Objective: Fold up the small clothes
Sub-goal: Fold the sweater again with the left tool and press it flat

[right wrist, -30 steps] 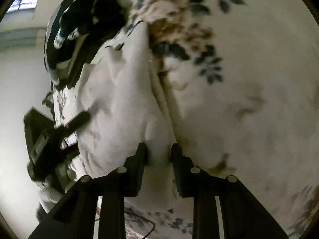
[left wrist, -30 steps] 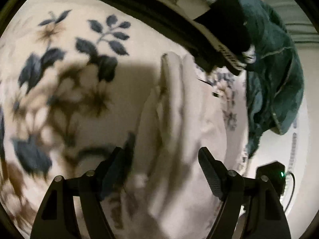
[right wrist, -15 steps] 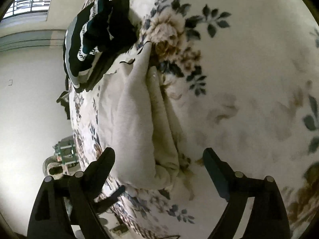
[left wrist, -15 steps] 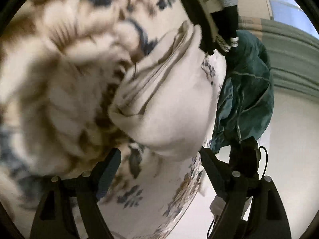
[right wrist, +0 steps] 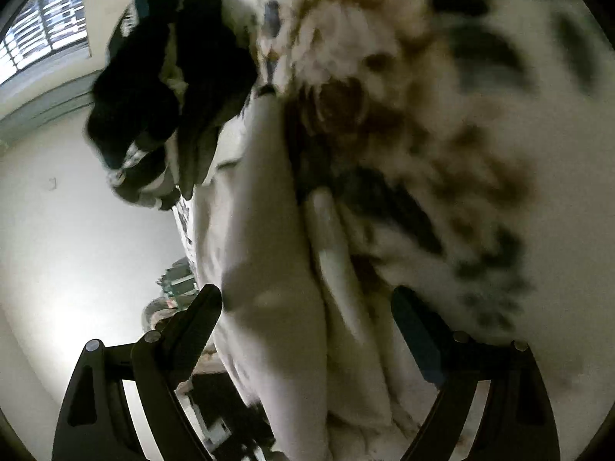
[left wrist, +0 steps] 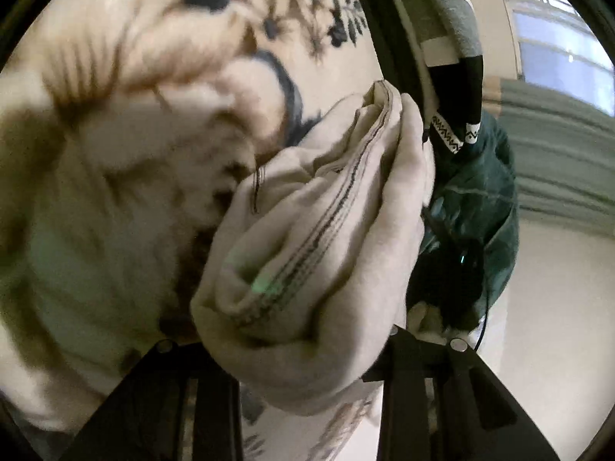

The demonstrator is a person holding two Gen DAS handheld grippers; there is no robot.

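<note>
A folded cream garment (left wrist: 326, 238) with dark stitched seams lies on the floral bedspread (left wrist: 115, 153). In the left wrist view it fills the centre and bulges between the fingers of my left gripper (left wrist: 300, 349), whose fingertips are hidden behind the cloth. In the right wrist view the same cream garment (right wrist: 276, 288) runs up the middle. My right gripper (right wrist: 307, 326) is open, one finger on each side of the garment's near end, not pinching it.
A black and white striped garment (right wrist: 161, 88) lies beyond the cream one; it also shows in the left wrist view (left wrist: 449, 38). A dark green garment (left wrist: 476, 207) hangs at the bed's edge. Pale floor (right wrist: 77, 230) lies beside the bed.
My right gripper let go of the cream garment and opened wide, then moved closer over it. My left gripper swung round and closed in on the garment's folded end.
</note>
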